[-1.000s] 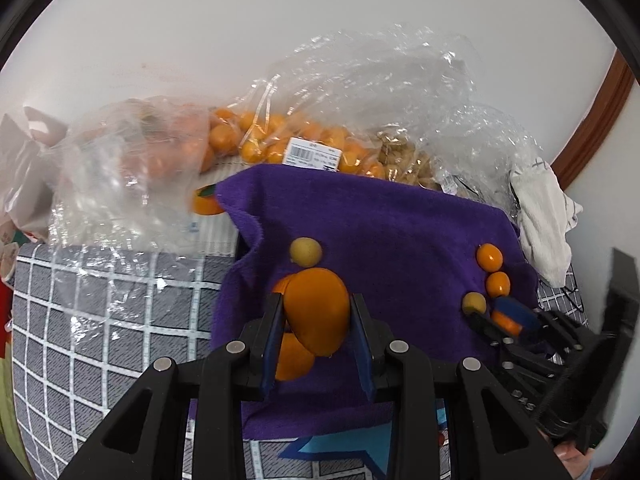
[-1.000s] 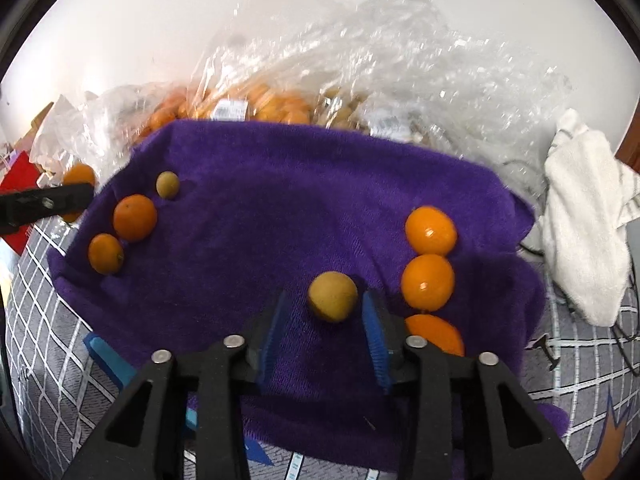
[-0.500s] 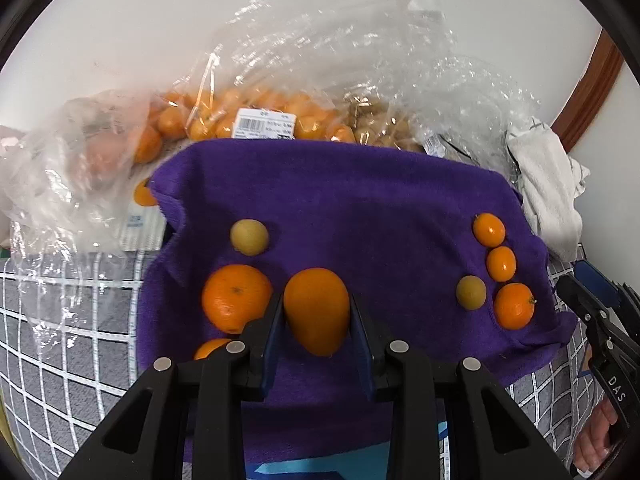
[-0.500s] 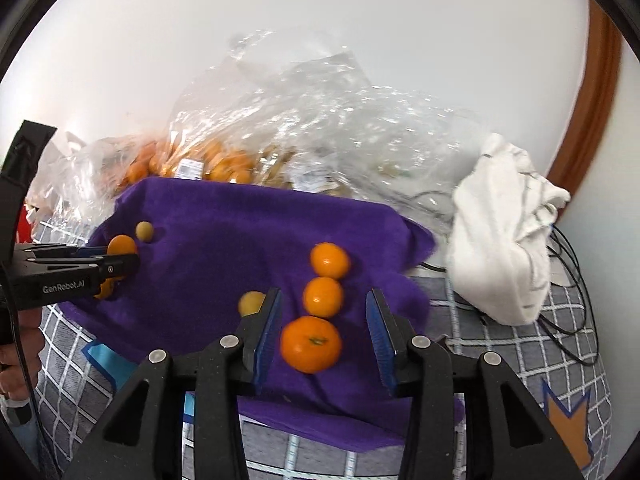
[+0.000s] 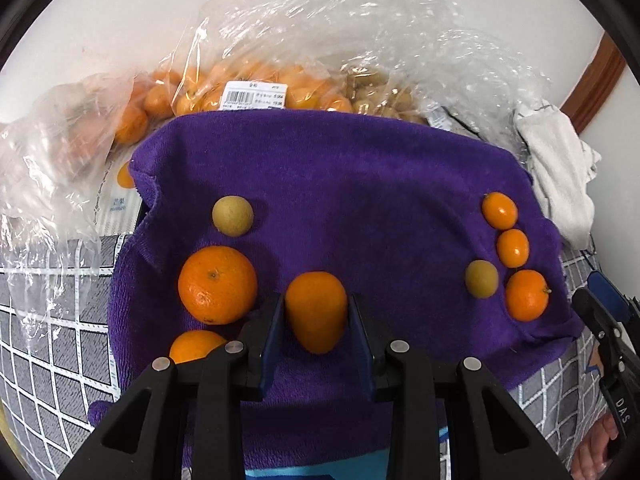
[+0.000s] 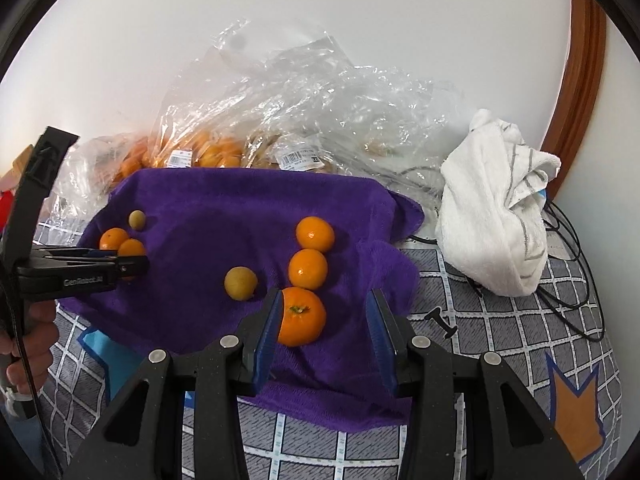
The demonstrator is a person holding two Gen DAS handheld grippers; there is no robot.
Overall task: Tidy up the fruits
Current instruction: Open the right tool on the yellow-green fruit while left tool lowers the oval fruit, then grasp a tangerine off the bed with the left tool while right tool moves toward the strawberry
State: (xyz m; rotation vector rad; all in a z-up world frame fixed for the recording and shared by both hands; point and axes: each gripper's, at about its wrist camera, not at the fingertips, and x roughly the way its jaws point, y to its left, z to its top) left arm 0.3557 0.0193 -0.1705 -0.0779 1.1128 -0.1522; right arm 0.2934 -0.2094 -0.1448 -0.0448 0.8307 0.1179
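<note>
**Left fruit arriving at its group, right tool pulling away empty**

Along the purple towel's (image 5: pixel 360 184) left edge, your left gripper (image 5: pixel 316 334) is clenching an oblong orange fruit (image 5: pixel 316 316), which has come in beside the large orange (image 5: pixel 217 284) and the yellowish fruit (image 5: pixel 232 216); that group is nearly complete. Toward the right edge, your right gripper (image 6: pixel 323 330) is hanging released and empty, having drawn back from the pale fruit (image 6: pixel 240 283). The nearest orange (image 6: pixel 300 316) is sitting just past its left pad, ungripped.

Left tool (image 5: pixel 316 322) clamped on an oval orange fruit (image 5: pixel 316 310) above purple towel (image 5: pixel 340 176), beside a round orange (image 5: pixel 217 284).
</note>
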